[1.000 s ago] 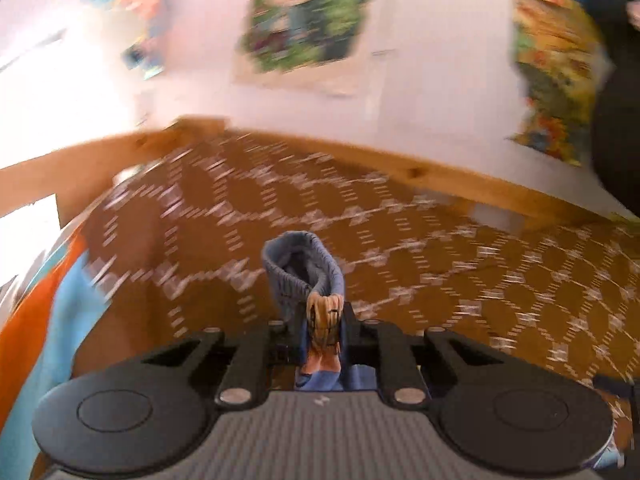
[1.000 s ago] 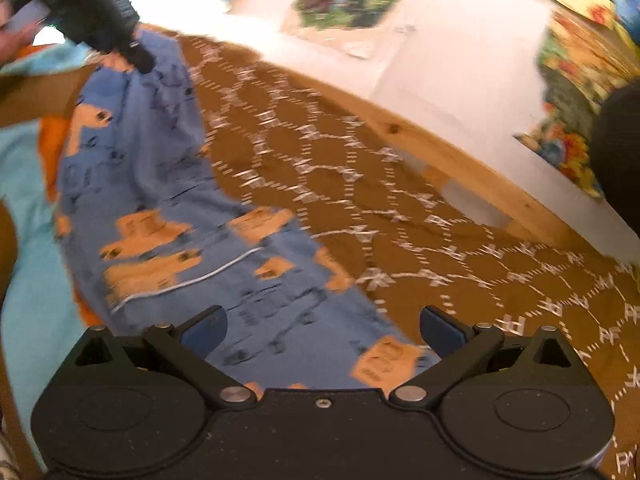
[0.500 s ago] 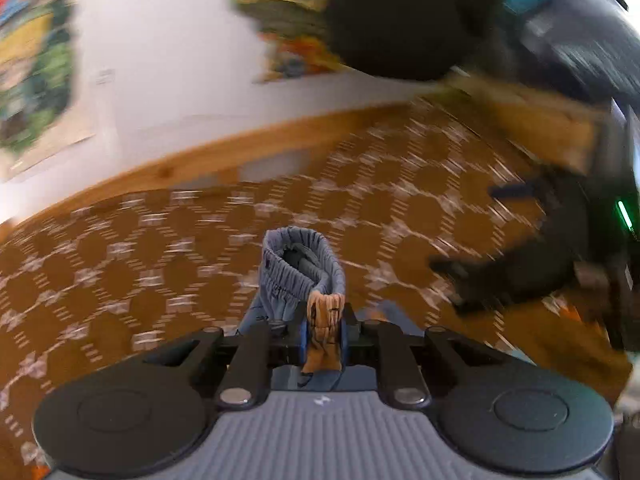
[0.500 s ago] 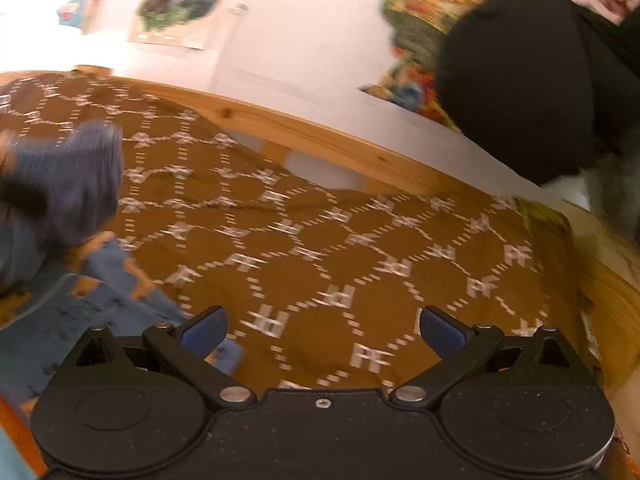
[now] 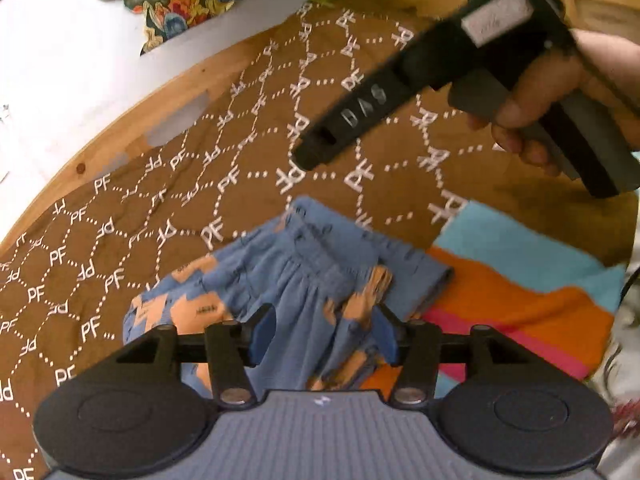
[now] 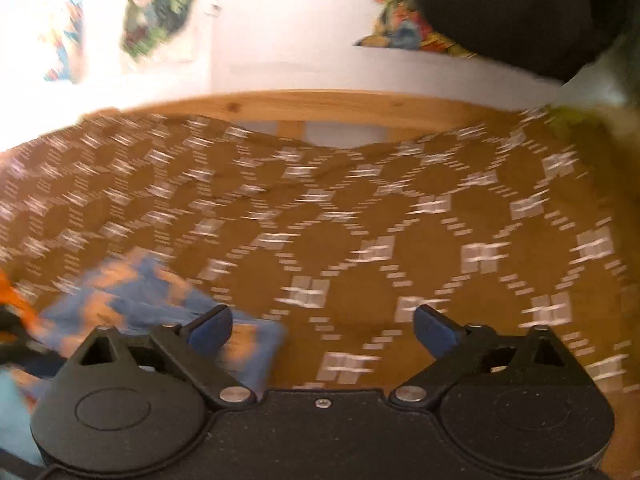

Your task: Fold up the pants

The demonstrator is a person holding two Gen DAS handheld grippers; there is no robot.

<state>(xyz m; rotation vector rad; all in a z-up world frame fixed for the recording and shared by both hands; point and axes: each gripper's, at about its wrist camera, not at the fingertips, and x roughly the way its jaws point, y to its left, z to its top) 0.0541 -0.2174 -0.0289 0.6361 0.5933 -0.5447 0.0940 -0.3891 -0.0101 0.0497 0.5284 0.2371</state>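
Observation:
The blue pants (image 5: 304,276) with orange patches lie folded over on the brown patterned bedspread (image 5: 160,208), waistband on top. My left gripper (image 5: 322,332) is open just above them, its fingers apart on either side of the cloth. My right gripper (image 6: 322,326) is open and empty over the bedspread (image 6: 360,220); a corner of the pants (image 6: 132,300) lies at its lower left. In the left wrist view the right gripper's black body (image 5: 420,92) hovers above the pants, held by a hand.
A wooden bed frame (image 6: 320,104) runs along the white wall with posters. A blue, orange and pink towel (image 5: 520,280) lies right of the pants. A dark clothed person (image 6: 500,8) is at the upper right.
My left gripper swung right and down, laid the pants waistband over the rest of the pants and opened. My right gripper stayed open and swung right across the bedspread.

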